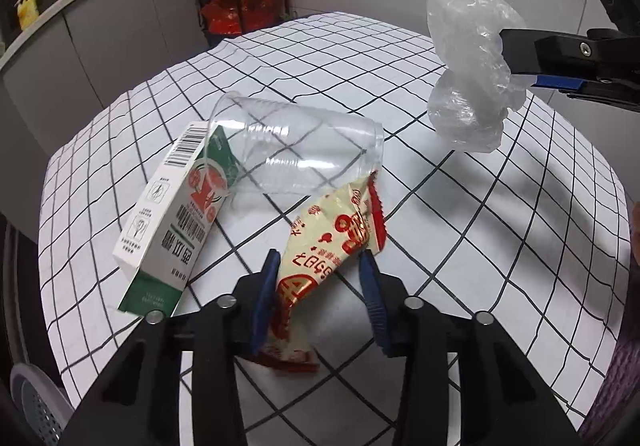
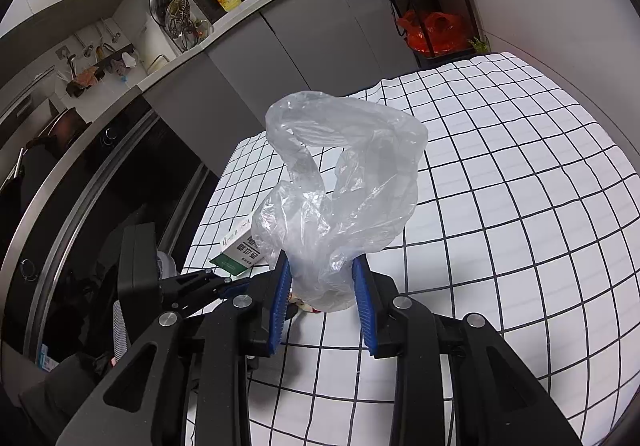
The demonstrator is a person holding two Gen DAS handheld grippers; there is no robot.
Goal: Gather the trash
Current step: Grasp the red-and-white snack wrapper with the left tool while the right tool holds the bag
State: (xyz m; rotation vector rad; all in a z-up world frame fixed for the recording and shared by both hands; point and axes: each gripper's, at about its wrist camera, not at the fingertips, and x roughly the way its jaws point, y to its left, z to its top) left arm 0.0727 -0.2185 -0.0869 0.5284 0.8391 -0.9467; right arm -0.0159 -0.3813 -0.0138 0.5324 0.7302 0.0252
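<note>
My left gripper (image 1: 320,266) half open around snack wrapper (image 1: 332,242); right gripper (image 2: 320,278) squeezed plastic bag (image 2: 340,186). Clear cup (image 1: 296,150), carton (image 1: 172,218) at 11 o'clock. Wrapper read "5597".

Bag (image 2: 344,198): thin translucent plastic film, crinkled, glossy highlights. Cup (image 1: 300,150): clear rigid plastic, smooth, ribbed rings near the rim. Wrapper (image 1: 332,246): printed foil-like film, shiny, creased. Carton (image 1: 172,218): printed cardboard, matt (edges crisp). Tablecloth (image 1: 500,226): white with black grid, matt. Gripper pads (image 2: 362,302): blue, ridged; bodies matt black plastic, metal pins.
</note>
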